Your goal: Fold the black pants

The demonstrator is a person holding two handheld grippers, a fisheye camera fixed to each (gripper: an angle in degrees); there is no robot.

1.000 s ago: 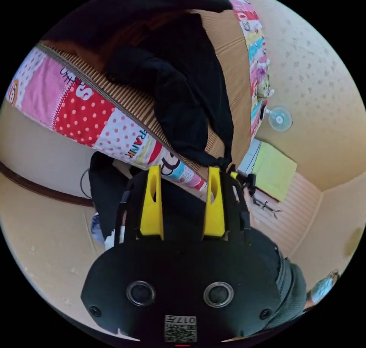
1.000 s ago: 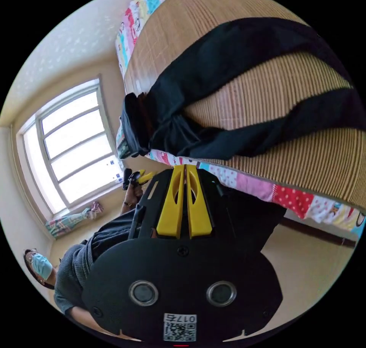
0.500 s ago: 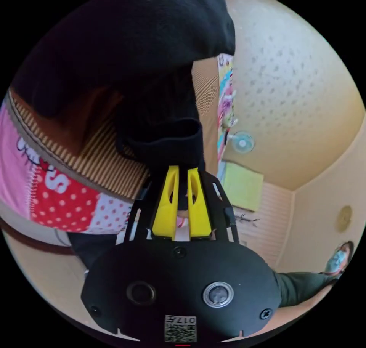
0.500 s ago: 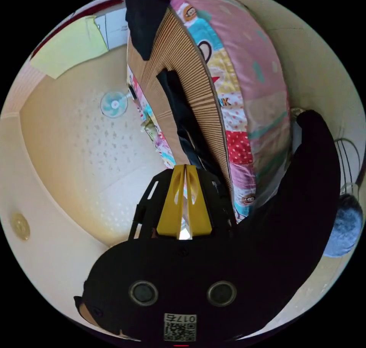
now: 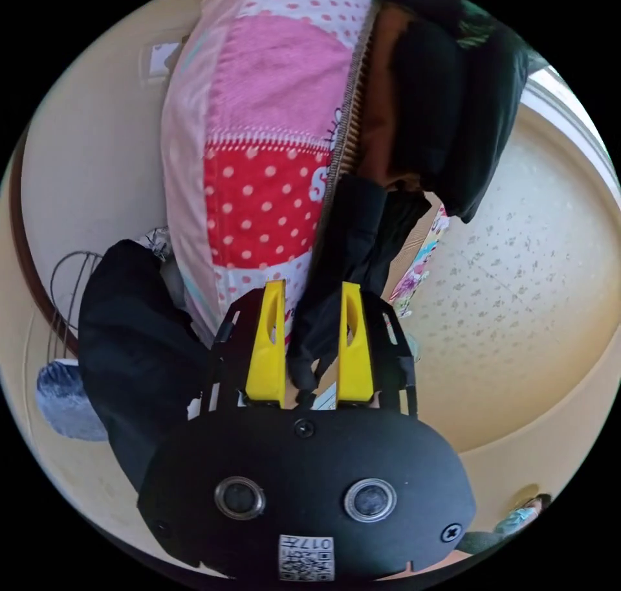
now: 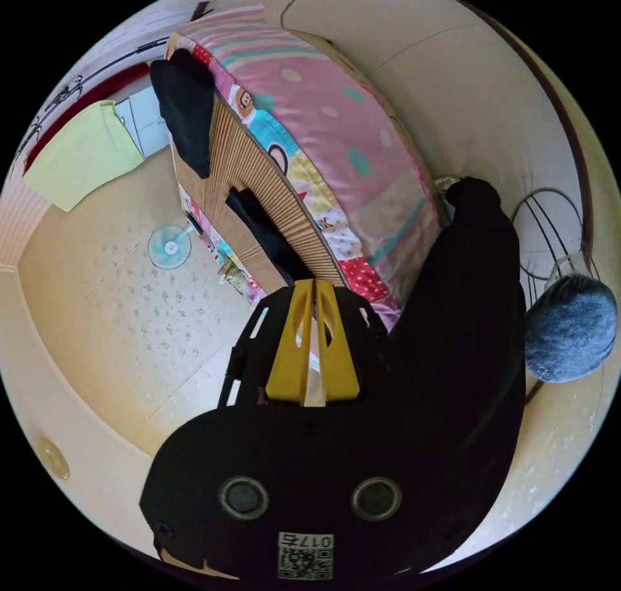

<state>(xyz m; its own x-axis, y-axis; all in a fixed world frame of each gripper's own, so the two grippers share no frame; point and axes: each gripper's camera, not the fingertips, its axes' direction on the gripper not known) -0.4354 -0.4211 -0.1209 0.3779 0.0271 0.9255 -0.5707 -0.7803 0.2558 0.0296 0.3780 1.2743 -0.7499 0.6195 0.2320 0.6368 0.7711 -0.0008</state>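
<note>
The black pants (image 5: 362,241) lie on a striped bamboo mat (image 5: 354,109) on a bed, with a larger black bunch (image 5: 453,118) further along. A fold of them hangs over the bed's edge down between the yellow jaws of my left gripper (image 5: 310,290). Those jaws stand apart, with a gap beside the cloth, so the left gripper is open. My right gripper (image 6: 314,283) is shut with nothing seen in it, just off the bed's edge. Beyond it a strip of the pants (image 6: 262,228) lies on the mat (image 6: 242,157), and more black cloth (image 6: 184,109) sits at the mat's far end.
The bed has a patchwork sheet (image 5: 259,183) in pink, red and white. A person's black-clad leg (image 6: 466,306) and grey slipper (image 6: 569,338) stand beside the bed, near cables (image 6: 550,228) by the wall. A small fan (image 6: 169,246) and a yellow-green cloth (image 6: 77,157) are across the room.
Both views have swung round. The left jaws were wide apart, then closed on the pants' edge, and now stand apart again with cloth between them. The right jaws stayed shut.
</note>
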